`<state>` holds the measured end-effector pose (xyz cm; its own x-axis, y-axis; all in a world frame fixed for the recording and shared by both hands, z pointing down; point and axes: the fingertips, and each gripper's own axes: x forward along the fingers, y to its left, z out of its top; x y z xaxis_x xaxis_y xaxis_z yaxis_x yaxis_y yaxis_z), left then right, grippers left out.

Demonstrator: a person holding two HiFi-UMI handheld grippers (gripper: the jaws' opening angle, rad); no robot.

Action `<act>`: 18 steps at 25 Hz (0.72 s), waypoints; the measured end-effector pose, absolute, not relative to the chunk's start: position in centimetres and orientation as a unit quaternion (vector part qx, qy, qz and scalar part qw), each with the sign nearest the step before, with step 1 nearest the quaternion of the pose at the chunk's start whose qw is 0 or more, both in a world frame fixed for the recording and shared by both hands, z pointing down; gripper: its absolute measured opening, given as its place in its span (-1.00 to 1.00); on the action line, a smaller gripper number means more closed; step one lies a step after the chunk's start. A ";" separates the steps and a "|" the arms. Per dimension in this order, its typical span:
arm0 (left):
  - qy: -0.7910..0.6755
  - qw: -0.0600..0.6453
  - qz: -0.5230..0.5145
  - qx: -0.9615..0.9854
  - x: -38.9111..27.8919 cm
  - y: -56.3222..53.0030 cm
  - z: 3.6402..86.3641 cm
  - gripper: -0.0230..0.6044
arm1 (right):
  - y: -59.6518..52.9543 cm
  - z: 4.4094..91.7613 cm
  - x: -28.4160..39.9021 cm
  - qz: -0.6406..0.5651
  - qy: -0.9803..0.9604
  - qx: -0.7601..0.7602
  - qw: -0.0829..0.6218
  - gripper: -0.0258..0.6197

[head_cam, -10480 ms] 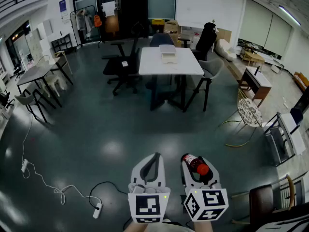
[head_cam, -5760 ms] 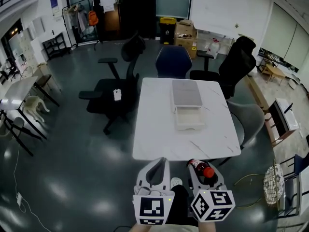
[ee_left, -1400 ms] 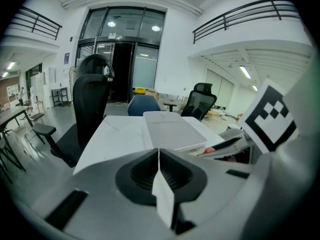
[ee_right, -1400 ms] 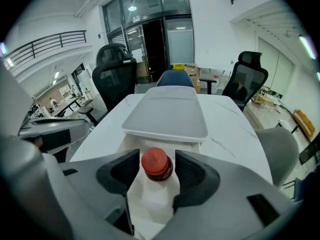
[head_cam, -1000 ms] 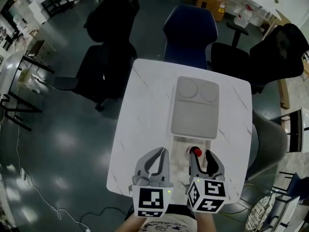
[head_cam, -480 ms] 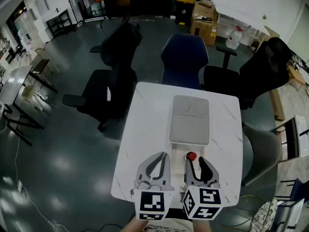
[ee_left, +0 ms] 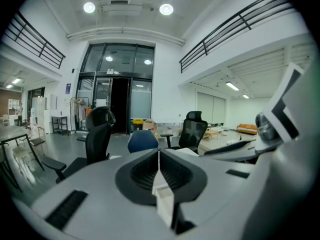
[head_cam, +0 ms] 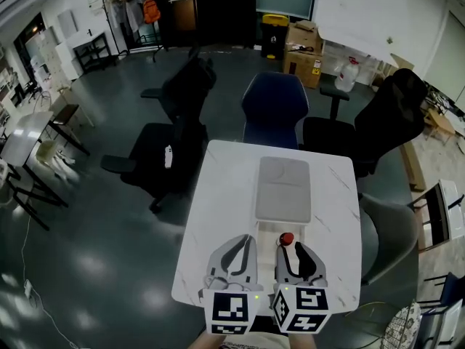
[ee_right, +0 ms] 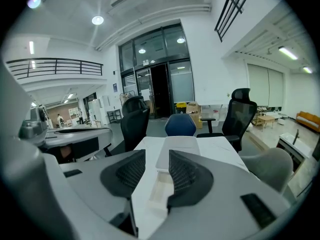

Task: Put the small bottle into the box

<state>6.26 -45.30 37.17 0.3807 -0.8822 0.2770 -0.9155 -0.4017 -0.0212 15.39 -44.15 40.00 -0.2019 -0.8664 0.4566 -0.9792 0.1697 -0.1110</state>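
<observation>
The small bottle (head_cam: pixel 287 238), known by its red cap, sits in the open white box (head_cam: pixel 267 233) near the front of the white table (head_cam: pixel 218 217). The box's grey lid (head_cam: pixel 283 190) lies just beyond it. My right gripper (head_cam: pixel 299 251) hovers over the box's near end, open, with the cap just past its left finger. In the right gripper view the gripper (ee_right: pixel 157 154) is empty; the box (ee_right: pixel 159 190) and lid (ee_right: pixel 177 153) show through the gap, and the bottle is hidden. My left gripper (head_cam: pixel 234 253) (ee_left: pixel 159 159) is shut and empty, left of the box.
A blue chair (head_cam: pixel 275 111) stands at the table's far side, with black office chairs at the left (head_cam: pixel 182 133) and far right (head_cam: pixel 363 122). A grey chair (head_cam: pixel 389 231) stands beside the table's right edge. Cardboard boxes (head_cam: pixel 301 42) stand by the far wall.
I carried the bottle to the table in the right gripper. A second ago its jaws still flanked the cap over the box; now they have drawn back, leaving the bottle in the box.
</observation>
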 end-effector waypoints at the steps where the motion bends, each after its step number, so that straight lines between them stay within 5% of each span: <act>1: -0.543 0.065 0.122 0.828 6.2 -45.2 36.9 -0.86 | -44.0 39.9 15.3 0.192 -0.751 0.614 0.146 -0.44; 18: -0.543 0.052 0.114 0.831 6.0 -44.5 35.6 -0.86 | -43.2 39.0 15.1 0.183 -0.751 0.618 0.142 -0.45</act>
